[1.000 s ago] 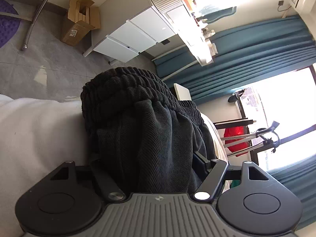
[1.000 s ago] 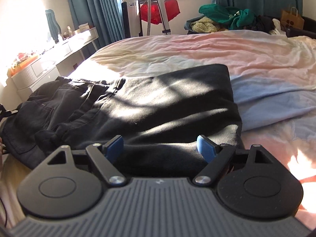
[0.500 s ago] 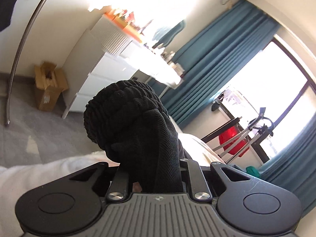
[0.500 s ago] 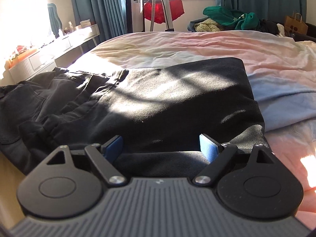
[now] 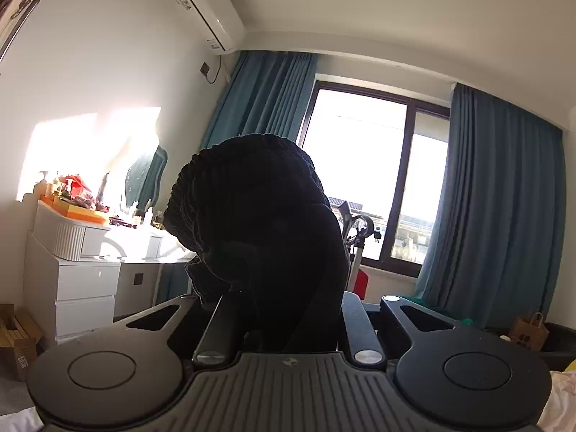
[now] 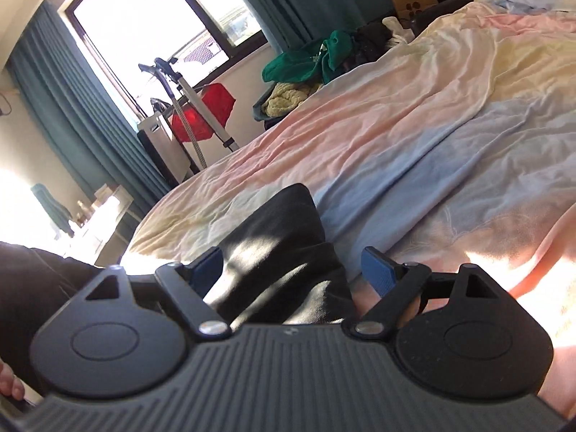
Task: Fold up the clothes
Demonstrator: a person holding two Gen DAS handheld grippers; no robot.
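My left hand-held gripper [image 5: 284, 309] is clenched on the ribbed black garment [image 5: 252, 223], now lifted against the window [image 5: 363, 180] and blue curtains [image 5: 496, 208]. My right hand-held gripper [image 6: 293, 270] stays released, its blue pads [image 6: 378, 270] straddling smooth black cloth [image 6: 284, 252] on the rumpled pastel bed [image 6: 432, 136], tilted since a second ago.

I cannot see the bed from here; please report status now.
Left gripper shut on black trousers, lifted. Right gripper open around trousers on bed. Nothing in the way.
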